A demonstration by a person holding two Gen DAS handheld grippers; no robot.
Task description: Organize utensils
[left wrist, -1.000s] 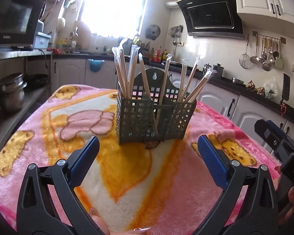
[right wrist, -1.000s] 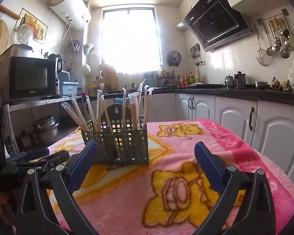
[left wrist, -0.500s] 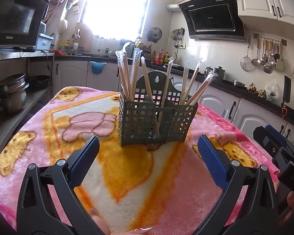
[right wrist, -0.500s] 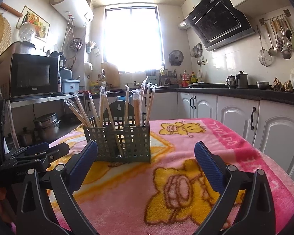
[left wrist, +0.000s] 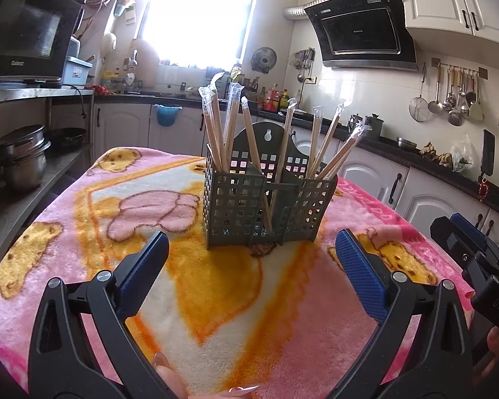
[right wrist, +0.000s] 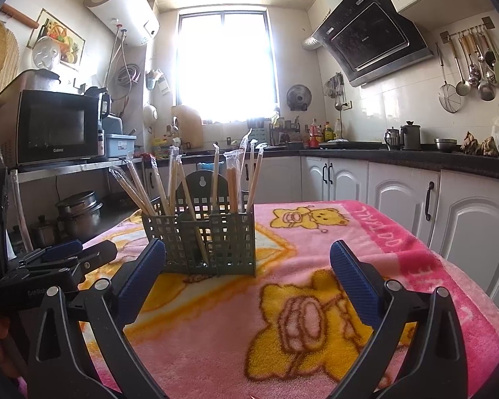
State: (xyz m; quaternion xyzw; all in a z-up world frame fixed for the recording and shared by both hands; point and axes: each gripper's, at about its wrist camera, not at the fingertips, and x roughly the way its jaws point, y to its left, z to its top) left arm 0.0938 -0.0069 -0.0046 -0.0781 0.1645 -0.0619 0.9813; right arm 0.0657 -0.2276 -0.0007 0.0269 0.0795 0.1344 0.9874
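Utensil holder [left wrist: 266, 199] stands upright on the pink blanket [left wrist: 216, 299] covering the worktop, ahead of both grippers. Wrapped chopsticks [left wrist: 213, 126] lean in its compartments; the count per compartment is unclear.

Left gripper [left wrist: 252, 259]: fingers wide apart, holding nothing. Right gripper [right wrist: 248, 266]: fingers wide apart, holding nothing.

Handling, judged: the chopsticks are light, stiff and thin, and the plastic sleeves are likely slippery. Best hold looks to be mid-shaft above the holder rim, pinching across the stick. The perforated plastic holder is probably light and may tip if a stick drags sideways.
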